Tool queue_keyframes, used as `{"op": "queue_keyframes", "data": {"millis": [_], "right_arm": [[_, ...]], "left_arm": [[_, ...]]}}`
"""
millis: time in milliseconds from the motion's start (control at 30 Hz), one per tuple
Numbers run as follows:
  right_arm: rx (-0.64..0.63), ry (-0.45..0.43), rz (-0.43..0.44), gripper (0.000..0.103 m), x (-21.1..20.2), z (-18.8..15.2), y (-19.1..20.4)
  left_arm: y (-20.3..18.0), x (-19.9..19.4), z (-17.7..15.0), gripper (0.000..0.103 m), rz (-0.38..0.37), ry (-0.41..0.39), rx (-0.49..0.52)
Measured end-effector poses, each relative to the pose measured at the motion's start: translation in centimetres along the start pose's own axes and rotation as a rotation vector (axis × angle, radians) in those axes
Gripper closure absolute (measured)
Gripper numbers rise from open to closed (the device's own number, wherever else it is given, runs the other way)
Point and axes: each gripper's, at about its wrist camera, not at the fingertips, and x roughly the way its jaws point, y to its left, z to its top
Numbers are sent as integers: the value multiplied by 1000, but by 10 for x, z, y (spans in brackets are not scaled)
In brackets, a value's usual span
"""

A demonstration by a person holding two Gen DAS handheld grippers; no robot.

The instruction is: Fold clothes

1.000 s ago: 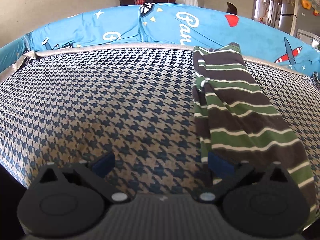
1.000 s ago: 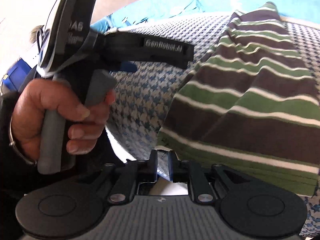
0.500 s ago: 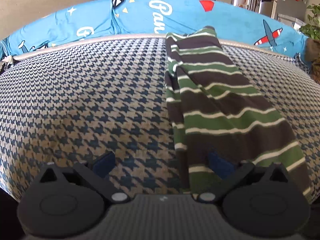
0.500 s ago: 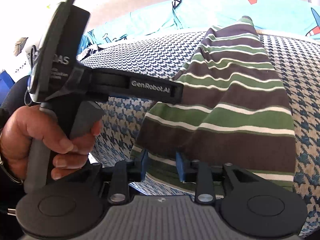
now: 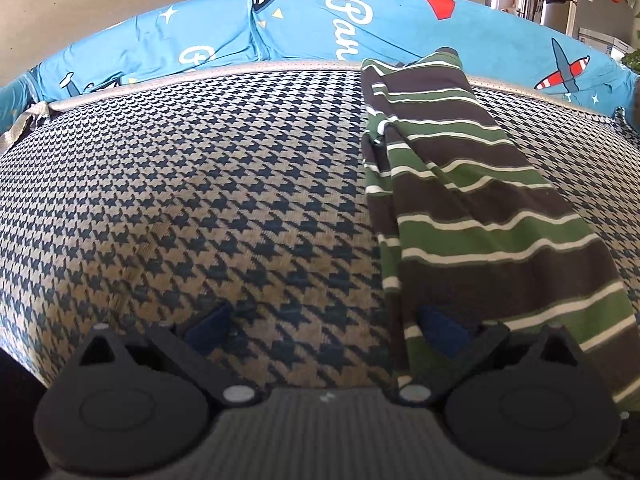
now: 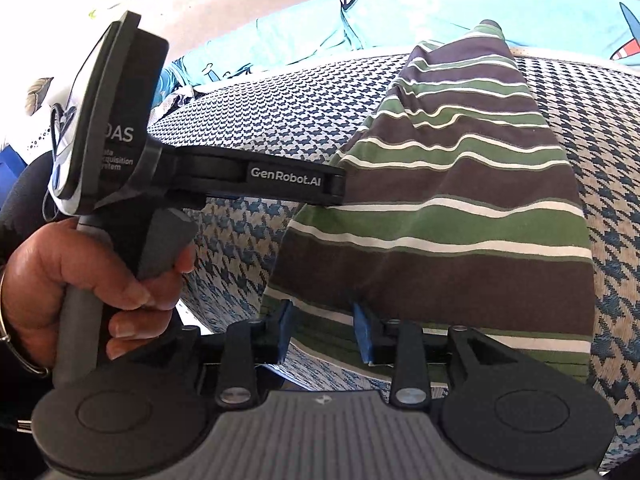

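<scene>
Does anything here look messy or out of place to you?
Only slightly. The striped garment lies in a long folded strip on the houndstooth surface, but its left edge is bunched and wrinkled, and its far end runs up onto the blue printed fabric. Nothing looks spilled or damaged.

Your left gripper (image 6: 339, 184) was black, lettered "GenRobot.AI" in white, with a grey handle behind its jaws. Your hand (image 6: 76, 280) wore a thin metal bangle and a dark sleeve. Blue pads (image 6: 285, 330) lined your right gripper (image 6: 325, 330).
</scene>
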Motion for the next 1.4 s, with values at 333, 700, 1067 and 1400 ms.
{"op": "queue_keyframes", "data": {"millis": [333, 700, 1067, 1400], "right_arm": [[21, -118, -124, 64, -19, 6, -8], [18, -169, -270, 63, -24, 9, -15], [72, -172, -358, 55, -21, 9, -27], [56, -164, -358, 47, -17, 8, -24]], "left_arm": [[8, -4, -1, 0, 41, 15, -65], [0, -5, 12, 0, -18, -16, -96], [-26, 17, 27, 0, -9, 34, -78], [-32, 21, 26, 0, 18, 51, -47]]}}
